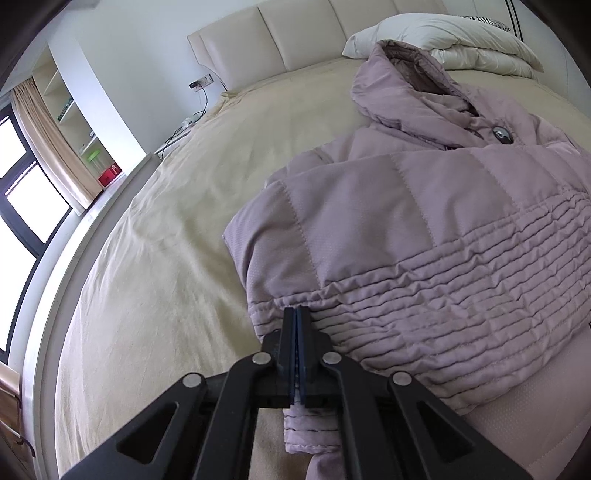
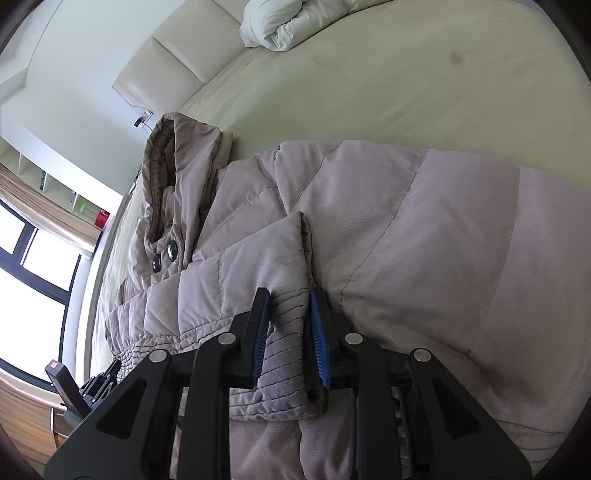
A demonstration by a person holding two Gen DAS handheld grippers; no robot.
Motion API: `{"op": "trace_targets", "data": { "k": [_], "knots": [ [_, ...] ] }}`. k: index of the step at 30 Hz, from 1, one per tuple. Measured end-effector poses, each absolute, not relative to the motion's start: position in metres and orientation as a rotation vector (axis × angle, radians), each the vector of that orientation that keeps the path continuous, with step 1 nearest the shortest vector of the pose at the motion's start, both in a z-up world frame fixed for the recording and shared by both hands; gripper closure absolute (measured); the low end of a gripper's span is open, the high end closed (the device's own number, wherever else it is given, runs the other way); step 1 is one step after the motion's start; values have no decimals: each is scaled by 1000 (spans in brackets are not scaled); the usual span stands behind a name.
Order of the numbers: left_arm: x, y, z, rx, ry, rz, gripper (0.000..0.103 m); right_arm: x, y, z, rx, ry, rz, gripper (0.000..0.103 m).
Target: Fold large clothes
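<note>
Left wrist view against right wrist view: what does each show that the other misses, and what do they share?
Only the left wrist view shows the left tool shut, its tips at the jacket's gathered band, and a zebra-patterned cushion behind the pillow. Only the right wrist view shows the right tool clamped on a ribbed sleeve cuff, plus a second dark button. Both show the mauve hooded jacket on the beige bed, the white pillow, the padded headboard and the window.

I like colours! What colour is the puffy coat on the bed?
The coat is pale mauve-pink, clearest in the left wrist view.
</note>
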State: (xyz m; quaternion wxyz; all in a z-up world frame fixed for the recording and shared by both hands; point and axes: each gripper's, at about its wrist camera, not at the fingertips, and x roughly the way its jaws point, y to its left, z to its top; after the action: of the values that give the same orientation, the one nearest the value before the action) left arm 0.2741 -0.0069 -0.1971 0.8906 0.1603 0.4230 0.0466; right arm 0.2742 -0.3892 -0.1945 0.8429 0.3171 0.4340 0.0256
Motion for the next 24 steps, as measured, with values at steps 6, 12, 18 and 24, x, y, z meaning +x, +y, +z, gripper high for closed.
{"op": "trace_targets", "data": {
  "k": [6,12,18,24],
  "knots": [
    [246,10,-162,152,848,84,73,197,-433,-174,842,740,34,30],
    [189,-2,-127,-86,775,-120,37,67,-479,-177,1063,617,-44,24],
    [139,-36,-131,-274,811,-321,27,-72,-528,-219,1354,462,-330,24],
    [117,-53,-138,-347,871,-385,26,-121,-572,-233,1480,294,-500,24]
  ]
}}
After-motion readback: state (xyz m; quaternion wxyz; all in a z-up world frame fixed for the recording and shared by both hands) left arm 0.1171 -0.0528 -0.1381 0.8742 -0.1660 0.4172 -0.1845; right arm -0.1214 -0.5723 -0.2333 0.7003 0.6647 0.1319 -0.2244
